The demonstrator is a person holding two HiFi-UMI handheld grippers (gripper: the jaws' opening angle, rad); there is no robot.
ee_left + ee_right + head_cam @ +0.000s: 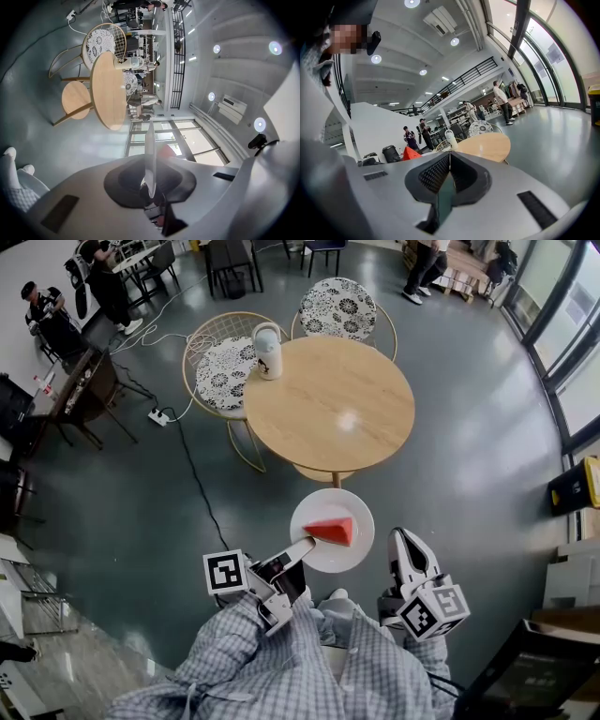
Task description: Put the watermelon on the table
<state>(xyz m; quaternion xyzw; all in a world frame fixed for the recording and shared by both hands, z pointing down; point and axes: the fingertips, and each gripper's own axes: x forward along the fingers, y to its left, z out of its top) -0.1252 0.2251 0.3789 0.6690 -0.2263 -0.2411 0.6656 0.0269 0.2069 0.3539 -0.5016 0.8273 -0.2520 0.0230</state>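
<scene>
A red wedge of watermelon (333,530) lies on a white plate (322,512) held in the air in front of the person, short of the round wooden table (328,404). My left gripper (305,545) is shut on the plate's near-left rim. In the left gripper view the plate (150,150) shows edge-on between the jaws, with the watermelon (165,151) behind it. My right gripper (401,538) hangs just right of the plate, shut with nothing in it. In the right gripper view the jaws meet (450,157), and the watermelon (410,153) shows to the left.
A pale jug (268,351) stands at the table's far left edge. Two wire chairs with patterned cushions (225,362) (339,307) sit behind the table. A cable and power strip (157,415) lie on the grey floor at left. People stand far off.
</scene>
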